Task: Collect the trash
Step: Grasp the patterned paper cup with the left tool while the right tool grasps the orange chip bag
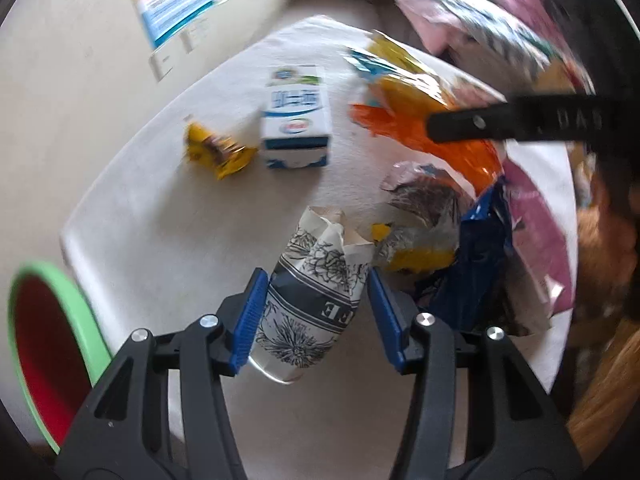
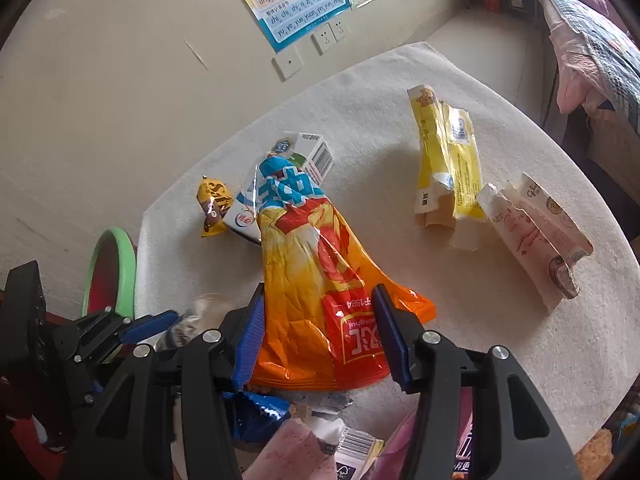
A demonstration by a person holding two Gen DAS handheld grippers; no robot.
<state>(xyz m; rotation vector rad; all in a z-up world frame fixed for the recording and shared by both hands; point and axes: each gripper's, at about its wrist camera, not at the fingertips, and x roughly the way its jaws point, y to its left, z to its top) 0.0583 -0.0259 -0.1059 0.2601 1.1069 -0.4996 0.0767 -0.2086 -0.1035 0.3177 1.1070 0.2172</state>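
Observation:
A crushed paper coffee cup (image 1: 316, 280) with a dark floral print sits between the blue pads of my left gripper (image 1: 318, 276), and both pads press its sides. My right gripper (image 2: 319, 292) is shut on an orange and yellow snack bag (image 2: 316, 264), whose top leans away toward the wall. In the left wrist view that bag (image 1: 404, 120) shows at the upper right under a black finger of the right gripper. The left gripper's blue pad (image 2: 148, 326) appears low on the left of the right wrist view. A green-rimmed red bin (image 1: 48, 352) stands beside the table's left edge.
On the white cloth-covered table (image 2: 460, 320) lie a blue and white milk carton (image 1: 296, 120), a small yellow wrapper (image 1: 218, 152), a yellow packet (image 2: 444, 168) and a pink and white packet (image 2: 536, 236). A heap of blue (image 1: 480, 248), pink and clear wrappers lies close to the grippers.

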